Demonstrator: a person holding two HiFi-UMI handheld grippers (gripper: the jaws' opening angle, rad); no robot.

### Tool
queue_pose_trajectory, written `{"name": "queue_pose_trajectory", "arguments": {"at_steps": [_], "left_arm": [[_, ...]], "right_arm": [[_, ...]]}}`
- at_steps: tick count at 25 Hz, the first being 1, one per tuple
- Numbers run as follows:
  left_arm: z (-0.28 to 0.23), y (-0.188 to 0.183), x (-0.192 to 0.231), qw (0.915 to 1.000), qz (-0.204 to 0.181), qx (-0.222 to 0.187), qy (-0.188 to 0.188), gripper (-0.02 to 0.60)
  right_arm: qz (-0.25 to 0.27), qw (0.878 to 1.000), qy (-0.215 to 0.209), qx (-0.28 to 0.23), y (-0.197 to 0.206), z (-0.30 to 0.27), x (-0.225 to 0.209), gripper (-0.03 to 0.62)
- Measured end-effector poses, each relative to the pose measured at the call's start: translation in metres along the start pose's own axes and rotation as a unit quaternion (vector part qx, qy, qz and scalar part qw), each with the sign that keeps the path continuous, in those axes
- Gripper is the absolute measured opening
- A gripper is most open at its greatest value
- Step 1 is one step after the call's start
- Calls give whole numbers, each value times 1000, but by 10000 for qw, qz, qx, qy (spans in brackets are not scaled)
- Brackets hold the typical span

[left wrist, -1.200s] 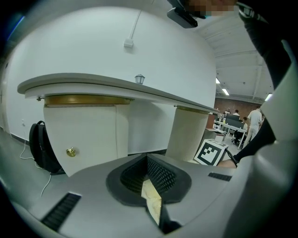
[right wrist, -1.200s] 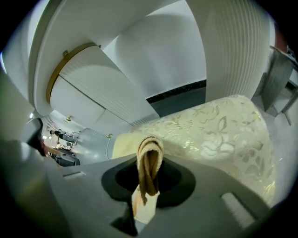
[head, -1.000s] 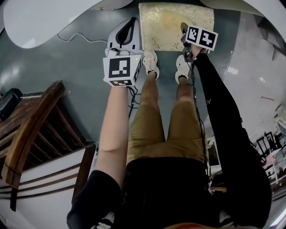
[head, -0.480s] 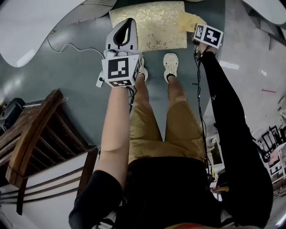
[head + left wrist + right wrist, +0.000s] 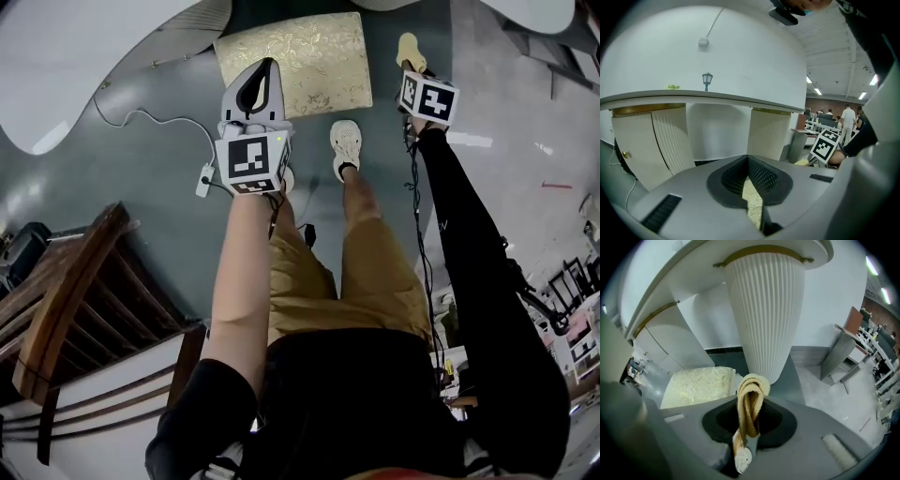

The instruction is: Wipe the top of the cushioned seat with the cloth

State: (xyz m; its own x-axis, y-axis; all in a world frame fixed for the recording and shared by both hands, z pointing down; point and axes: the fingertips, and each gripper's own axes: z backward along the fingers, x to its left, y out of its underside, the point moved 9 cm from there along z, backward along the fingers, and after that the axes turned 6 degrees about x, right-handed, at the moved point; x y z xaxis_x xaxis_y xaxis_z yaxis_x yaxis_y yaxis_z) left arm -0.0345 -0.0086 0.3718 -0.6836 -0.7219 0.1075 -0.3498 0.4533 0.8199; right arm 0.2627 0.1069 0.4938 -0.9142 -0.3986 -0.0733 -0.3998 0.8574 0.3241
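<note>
We judge the wipe has not begun: the cushioned seat point(image 5: 309, 56) lies at the top centre of the head view, bare, and the cloth point(image 5: 750, 404) hangs off to its right, well apart from its top. The right gripper point(image 5: 749, 437) has its jaws clamped on that cloth, which shows in the right gripper view as a tan, soft, ropy loop folded over itself and standing up out of the jaws, with a paler, dotted end poking out lower down. The left gripper point(image 5: 749, 187) has its jaws drawn together with nothing between them; only a thin slit remains, and through it we glimpse the seat's pale pattern. In the head view this gripper hovers over the seat's lower left edge. To do the step well, we would bring the cloth over the near right corner of the seat, lower it until the loop flattens on the fabric, and then sweep in overlapping passes. The seat looks square, padded and covered in a cream-gold brocade with a raised leafy pattern, so we expect it to give under pressure and to snag a bunched cloth. Light, even pressure should serve better than digging in. A white fluted pedestal point(image 5: 764, 310), hard and ribbed, stands just behind the seat, so strokes towards the upper part of the frame should stop short of it.
</note>
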Motion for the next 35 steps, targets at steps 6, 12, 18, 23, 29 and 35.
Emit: {"name": "queue_pose_trajectory", "arguments": {"at_steps": [6,12,18,23,29,35], "left_arm": [[27,10,46,9999,36,20,-119,5],[71,34,106,9994,102,132,-311,5],[112,56,155,9983,205,220,-489,5],[126,74,177,9976,195,298,-587,5],[128,79,183,9970,221,226,-703,5],[114,71,156,9983,93,78,-566,5]], "right_arm": [[465,9939,-879,-476,0,15,86,58],[695,9769,-1972,-435,19,16,219,58],[1076,9426,-3161,94,45,5,347,58],[868,9604,-2561,675,57,-35,379,58],[550,9805,-1651,908,58,-57,349,57],[524,9858,-1382,804,57,-53,287,57]]}}
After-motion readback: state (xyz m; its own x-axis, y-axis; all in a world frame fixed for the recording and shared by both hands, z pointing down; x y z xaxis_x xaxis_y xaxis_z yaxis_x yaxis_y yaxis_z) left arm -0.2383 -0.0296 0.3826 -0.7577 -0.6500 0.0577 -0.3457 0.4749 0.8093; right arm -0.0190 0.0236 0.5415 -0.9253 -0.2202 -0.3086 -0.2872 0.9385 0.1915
